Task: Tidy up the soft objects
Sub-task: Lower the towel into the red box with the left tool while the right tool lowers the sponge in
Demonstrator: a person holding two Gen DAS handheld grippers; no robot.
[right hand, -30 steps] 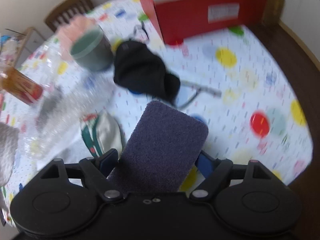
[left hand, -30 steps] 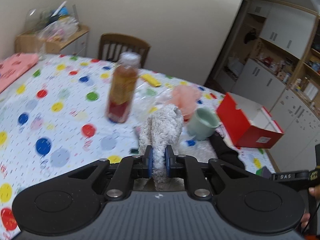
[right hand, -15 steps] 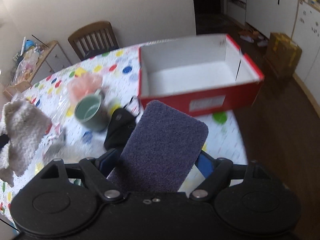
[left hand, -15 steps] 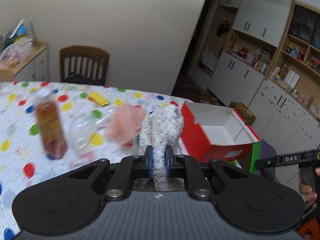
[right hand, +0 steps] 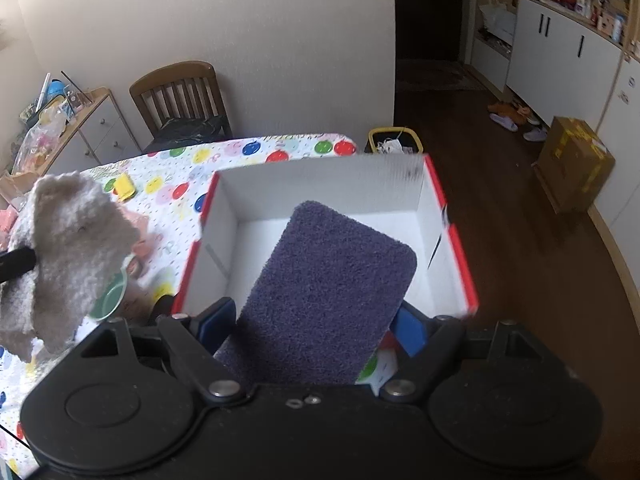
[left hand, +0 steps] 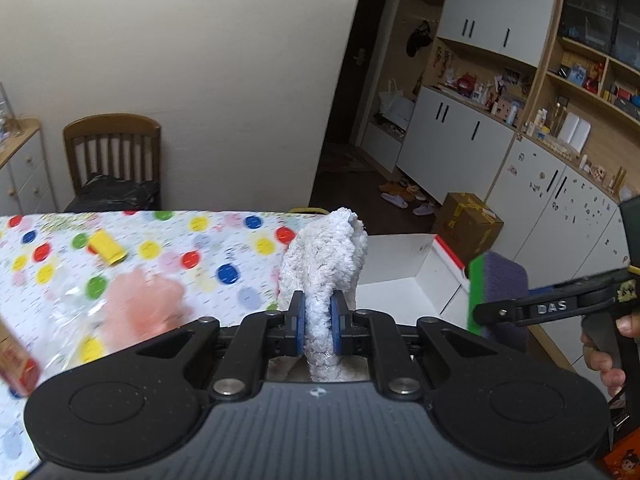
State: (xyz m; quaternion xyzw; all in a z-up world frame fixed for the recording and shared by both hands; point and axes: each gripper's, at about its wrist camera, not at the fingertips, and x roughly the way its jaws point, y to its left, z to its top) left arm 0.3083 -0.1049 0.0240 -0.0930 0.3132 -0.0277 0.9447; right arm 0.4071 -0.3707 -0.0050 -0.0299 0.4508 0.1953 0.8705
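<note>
The towel (left hand: pixel 320 264) is nubby, looped white cloth. The sponge (right hand: pixel 328 288) has a coarse, matt purple scouring face. The box (right hand: pixel 424 208), at the sponge's twelve o'clock, is smooth white card inside, red outside. The tablecloth (left hand: pixel 224 240) looks glossy; the chair (left hand: pixel 112 148) is varnished wood.

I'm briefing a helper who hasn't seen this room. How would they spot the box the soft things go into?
Find the table with the polka-dot cloth. At its end nearest the cupboards sits the box, open-topped. It alone is red outside and white inside, and nothing lies in it.
</note>
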